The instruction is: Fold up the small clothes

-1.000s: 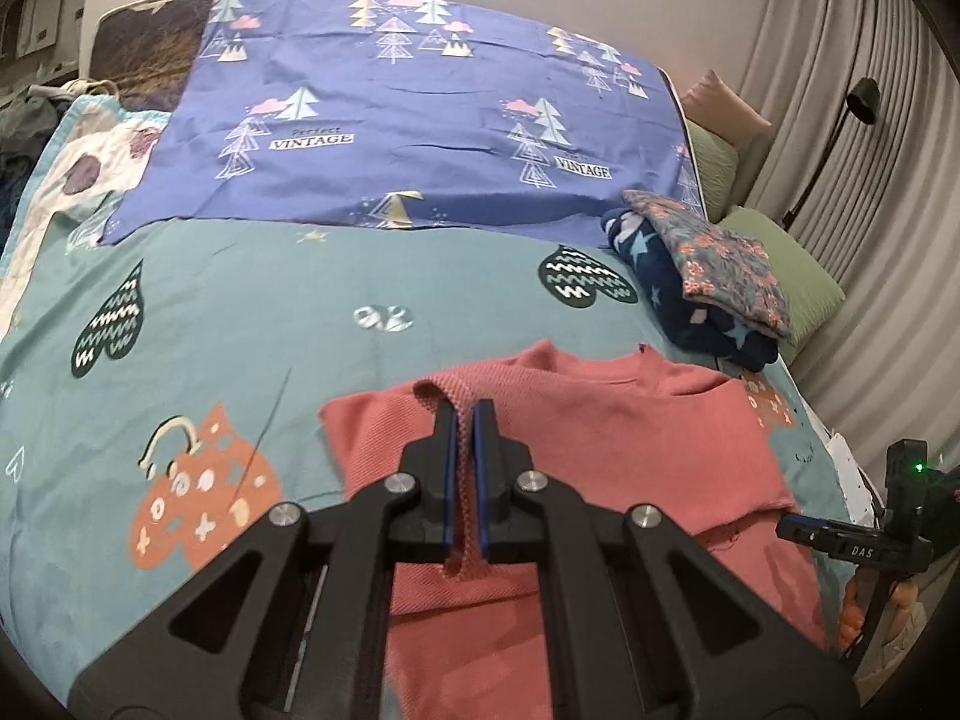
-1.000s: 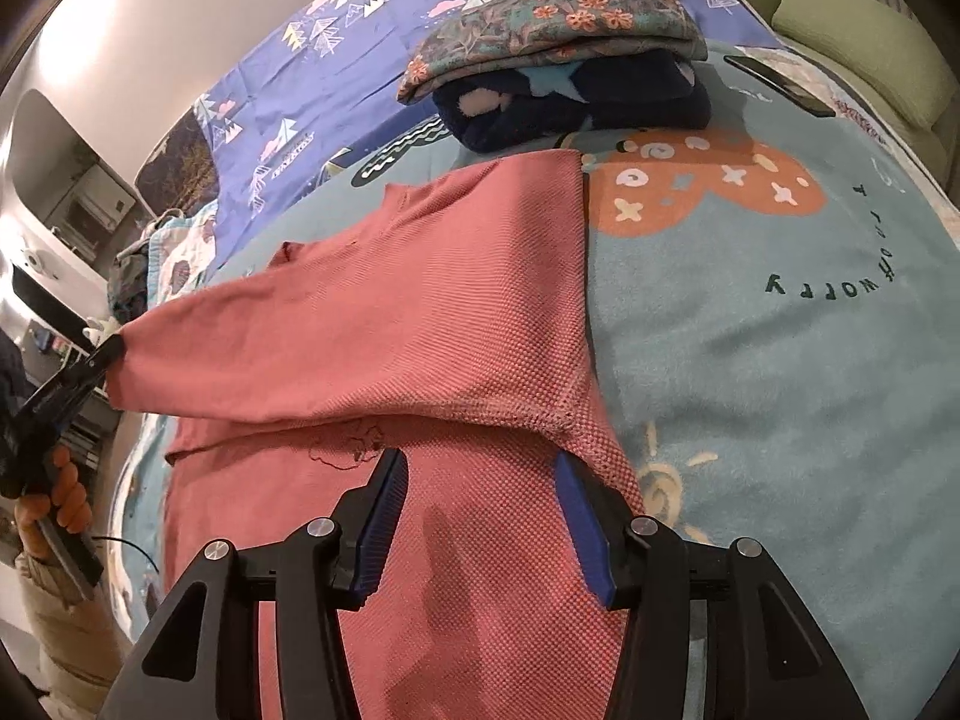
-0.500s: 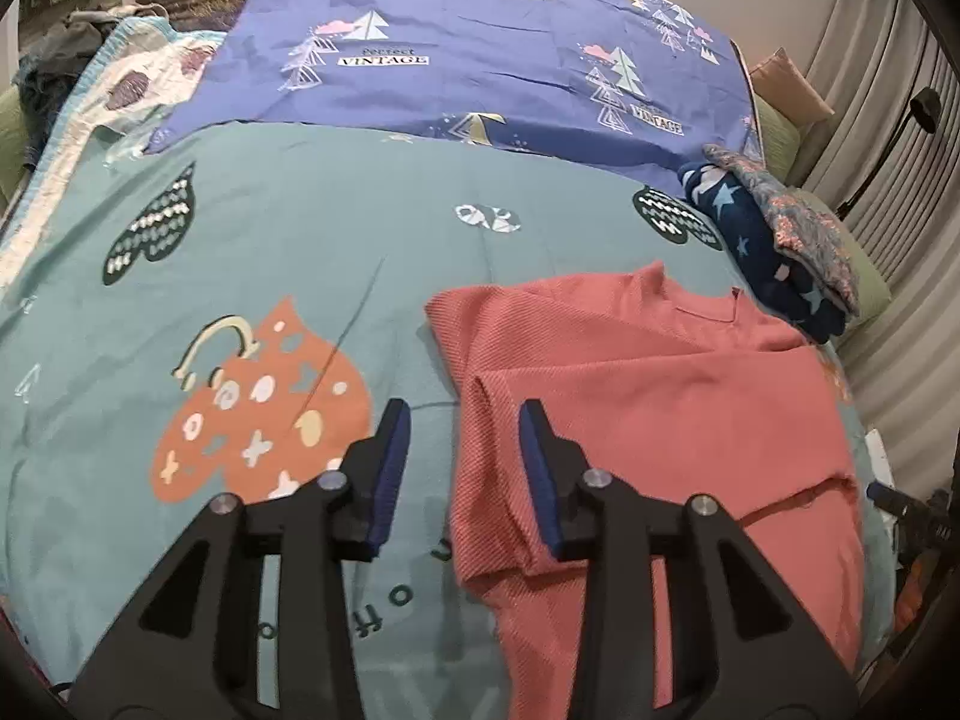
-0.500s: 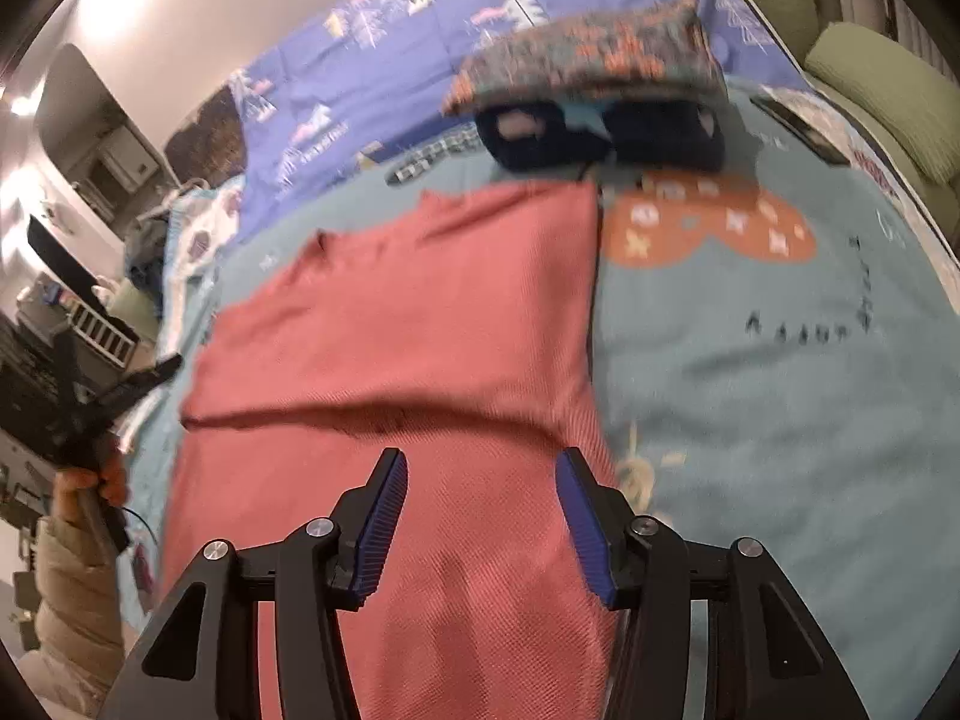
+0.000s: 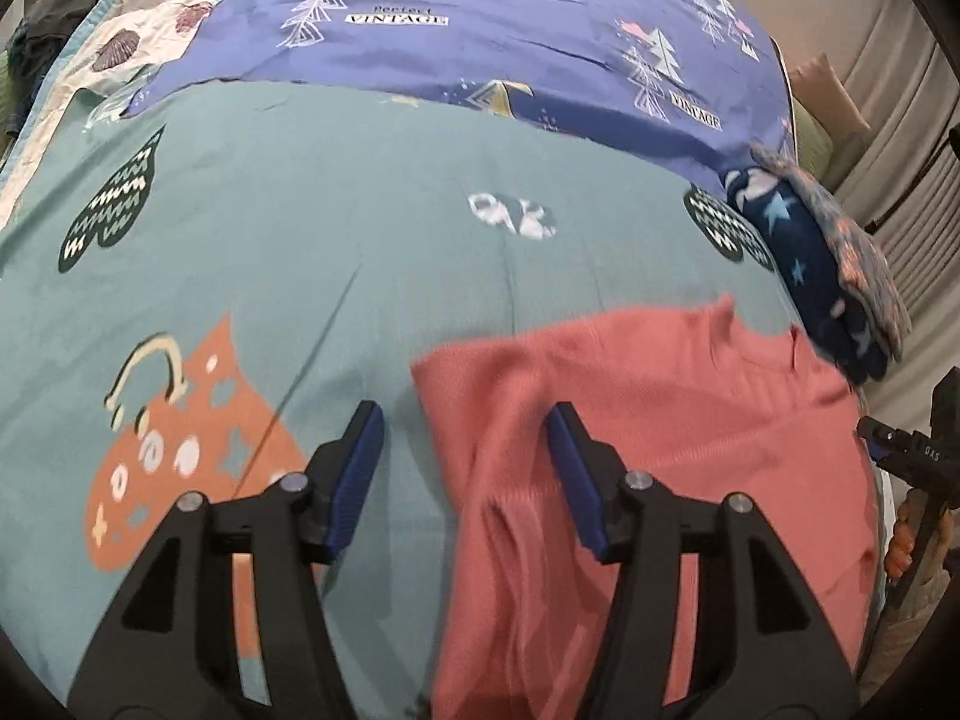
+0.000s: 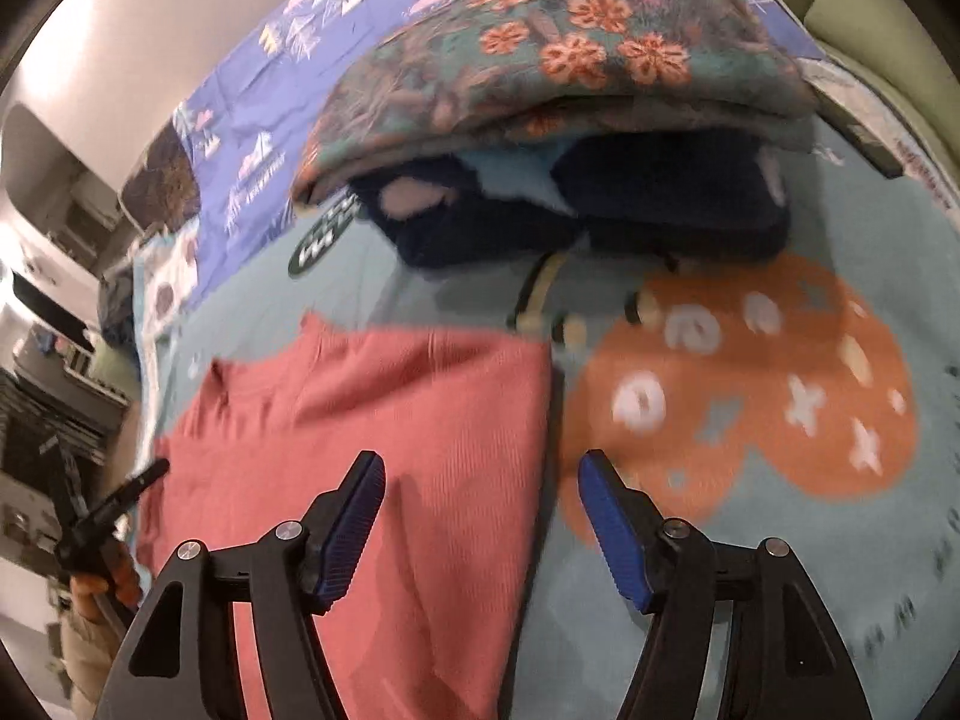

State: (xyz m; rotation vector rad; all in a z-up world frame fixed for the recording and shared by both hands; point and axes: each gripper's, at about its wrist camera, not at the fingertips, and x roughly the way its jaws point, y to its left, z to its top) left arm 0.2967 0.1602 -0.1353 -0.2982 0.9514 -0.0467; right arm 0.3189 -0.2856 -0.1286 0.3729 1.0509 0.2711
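Observation:
A coral knit top (image 5: 648, 450) lies flat on the teal bed cover, both sleeves folded in over its body. My left gripper (image 5: 465, 471) is open and empty, its jaws straddling the top's left edge just above the cloth. The top also shows in the right wrist view (image 6: 384, 456). My right gripper (image 6: 480, 528) is open and empty, its jaws straddling the top's right edge.
A stack of folded clothes, a floral piece (image 6: 558, 66) over a navy starred one (image 5: 816, 276), sits beyond the top. A purple tree-print sheet (image 5: 480, 18) covers the far bed. Green pillows (image 6: 870, 18) lie at the far right.
My left gripper let go of the sleeve, which now lies folded on the top, and opened wide. My right gripper moved forward along the top's right edge toward the stack.

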